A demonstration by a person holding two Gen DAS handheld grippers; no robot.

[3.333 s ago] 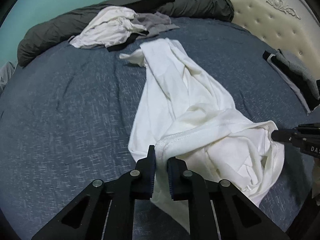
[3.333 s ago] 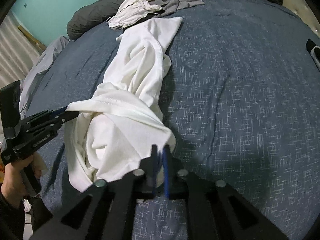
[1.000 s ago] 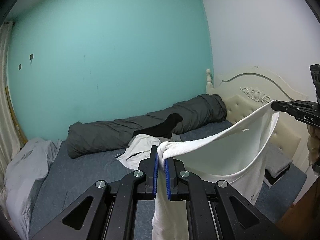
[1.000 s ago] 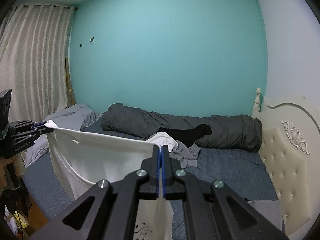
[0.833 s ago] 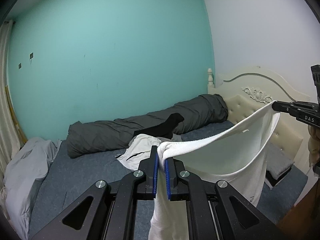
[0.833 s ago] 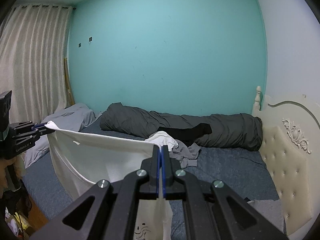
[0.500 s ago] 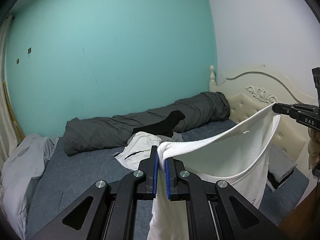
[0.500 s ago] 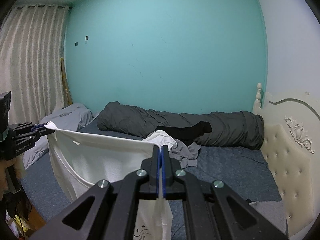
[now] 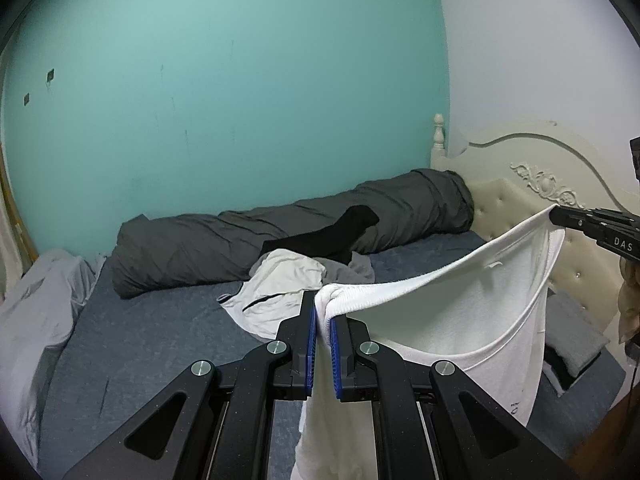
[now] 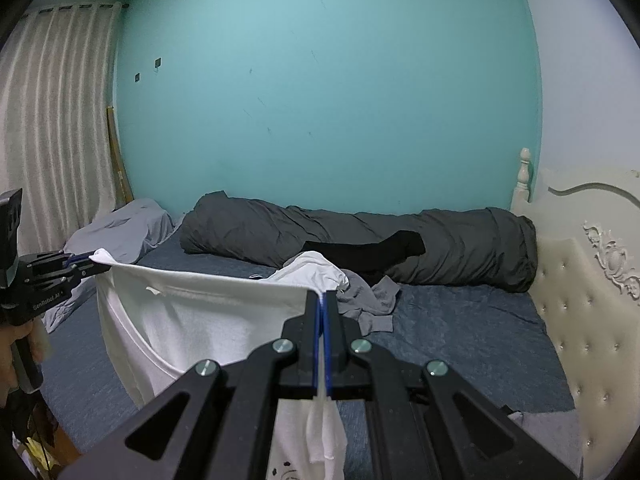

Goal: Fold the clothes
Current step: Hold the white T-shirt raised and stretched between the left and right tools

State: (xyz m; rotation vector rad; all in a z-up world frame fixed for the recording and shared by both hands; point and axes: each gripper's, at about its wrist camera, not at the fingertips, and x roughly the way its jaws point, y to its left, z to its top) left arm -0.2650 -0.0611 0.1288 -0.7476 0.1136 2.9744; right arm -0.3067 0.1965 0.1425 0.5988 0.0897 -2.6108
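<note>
- white garment (image 9: 460,320) hangs in the air above bed (image 9: 160,344), stretched between both tongs
- left gripper (image 9: 323,328) pinching its ribbed edge
- right gripper (image 10: 323,320) clamped on opposite corner
- clothes pile (image 10: 344,280), grey duvet (image 10: 360,240) behind

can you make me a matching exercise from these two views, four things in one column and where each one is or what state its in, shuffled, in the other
Things:
1. white cotton t-shirt
2. rolled dark grey duvet
3. black sock-like garment
4. pale grey sheet

Places or states:
A. bunched at the bed's end by the curtain
B. held up in the air, stretched between both grippers
C. lying along the teal wall
D. draped over the roll

Pairs: 1-B, 2-C, 3-D, 4-A
</note>
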